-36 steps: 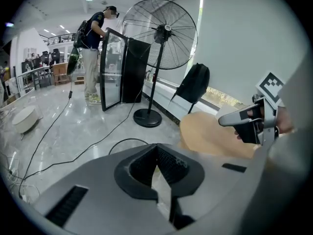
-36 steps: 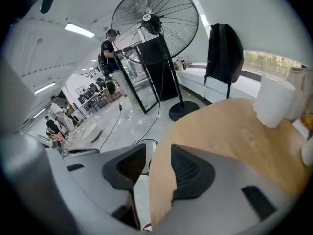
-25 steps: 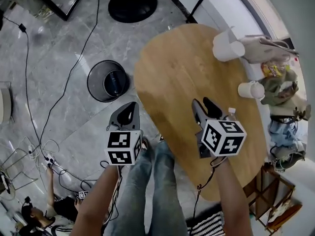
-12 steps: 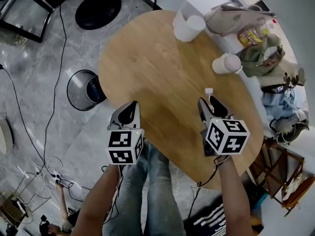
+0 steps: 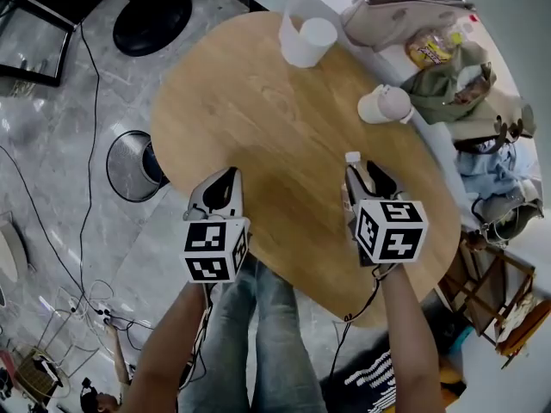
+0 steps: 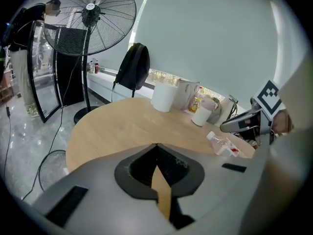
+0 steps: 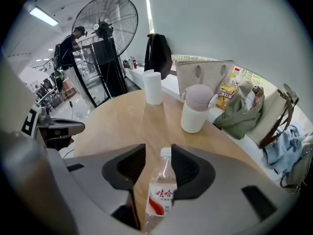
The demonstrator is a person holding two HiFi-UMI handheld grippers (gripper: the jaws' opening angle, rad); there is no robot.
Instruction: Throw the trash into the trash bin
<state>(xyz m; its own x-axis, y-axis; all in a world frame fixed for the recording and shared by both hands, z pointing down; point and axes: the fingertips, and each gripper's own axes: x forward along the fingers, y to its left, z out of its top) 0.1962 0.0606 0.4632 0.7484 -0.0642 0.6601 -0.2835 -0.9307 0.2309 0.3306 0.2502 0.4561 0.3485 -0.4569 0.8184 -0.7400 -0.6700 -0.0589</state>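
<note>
One bottle [image 7: 160,199] inside spread right tool [image 7: 157,151], head view: cap [image 5: 352,157] only; left tool [image 6: 156,146] clenched.

Grey marble floor [image 5: 43,101], oval wooden table [image 5: 258,119]

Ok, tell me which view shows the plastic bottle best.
Right gripper view: the bottle is close, label and cap clear. Left gripper view shows it small; head view, only its cap end.

Paper roll [image 5: 303,40], lidded cup [image 5: 385,104], floor fan [image 6: 90,18]
</note>
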